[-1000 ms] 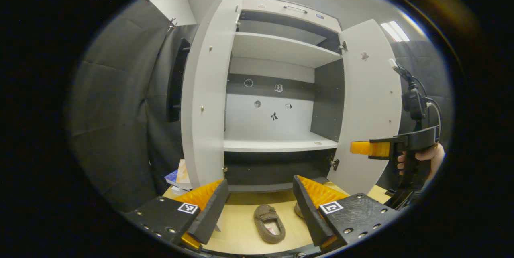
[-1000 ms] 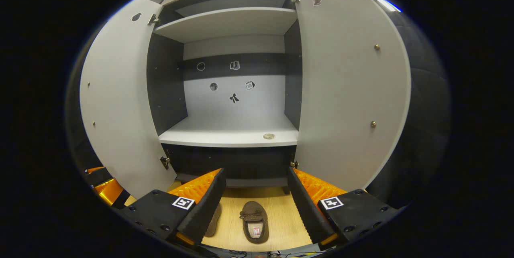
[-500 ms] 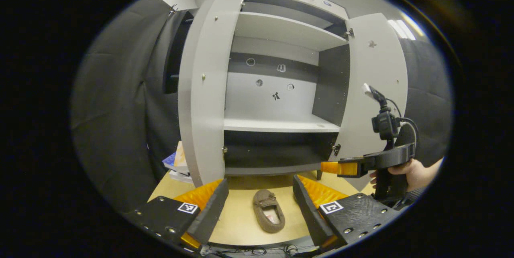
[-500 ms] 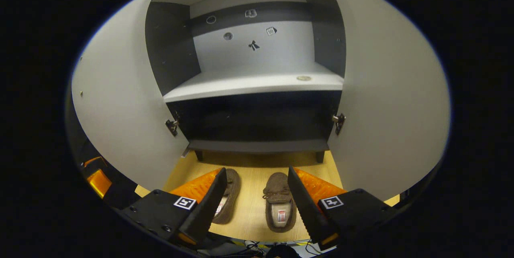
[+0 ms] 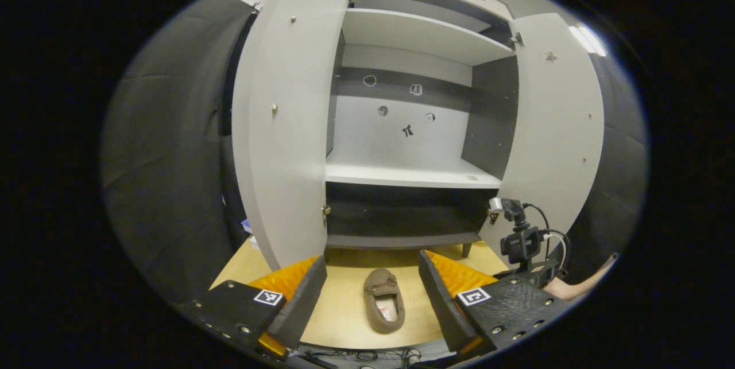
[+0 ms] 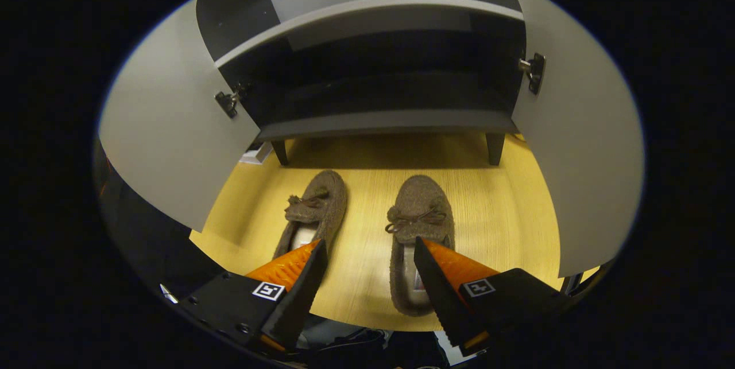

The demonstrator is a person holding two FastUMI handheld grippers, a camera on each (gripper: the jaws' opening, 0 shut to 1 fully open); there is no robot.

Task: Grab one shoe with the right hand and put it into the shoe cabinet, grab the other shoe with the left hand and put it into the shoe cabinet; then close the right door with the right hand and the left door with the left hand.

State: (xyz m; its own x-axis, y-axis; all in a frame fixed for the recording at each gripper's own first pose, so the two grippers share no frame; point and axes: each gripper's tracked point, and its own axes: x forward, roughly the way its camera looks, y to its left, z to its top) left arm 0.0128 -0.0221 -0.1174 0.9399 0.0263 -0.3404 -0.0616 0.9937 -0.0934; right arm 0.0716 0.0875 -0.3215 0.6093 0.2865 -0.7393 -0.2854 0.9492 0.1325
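The right gripper [image 6: 367, 283] hangs spread over the counter [image 6: 505, 208], one brown shoe [image 6: 418, 225] just ahead between its fingers. The left gripper [image 5: 370, 294] is spread too, the other shoe [image 5: 383, 307] ahead of it, below the open cabinet [image 5: 402, 174].

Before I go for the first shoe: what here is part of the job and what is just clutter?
Part of the job:
- right shoe, under the open right claw
- left shoe
- shoe cabinet, its left door and right door both open
- left claw, open

Just lying about:
- books behind the left door
- stickers on the cabinet's back panel
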